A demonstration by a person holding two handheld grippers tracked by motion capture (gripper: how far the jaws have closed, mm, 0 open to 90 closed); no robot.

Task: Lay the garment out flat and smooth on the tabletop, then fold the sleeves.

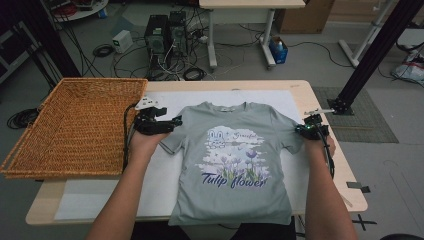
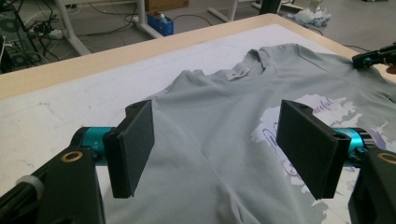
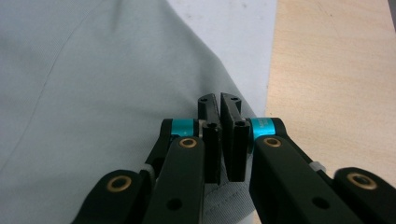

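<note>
We have the grey-green cotton T-shirt with the purple "Tulip flower" print lying flat and face up on the white sheet that covers the pale wooden counter, and we judge the folding to be only at its start: no sleeve and no hem is turned over yet, so all the folds remain to do. Our right hand-held gripper is at the end of the shirt's sleeve on that side; in the right gripper view its jaws stand almost together with the sleeve edge pinched between them, so it seems to hold the cloth. Our left hand-held gripper is at the other sleeve with its jaws wide apart and nothing between them; in the left gripper view the cloth lies under them. For moving there is free sheet above the collar and on both sides of the shirt. The large woven wicker basket stands just beside the left hand-held gripper, the counter edge is near the right one, and the hem already reaches the near edge.
</note>
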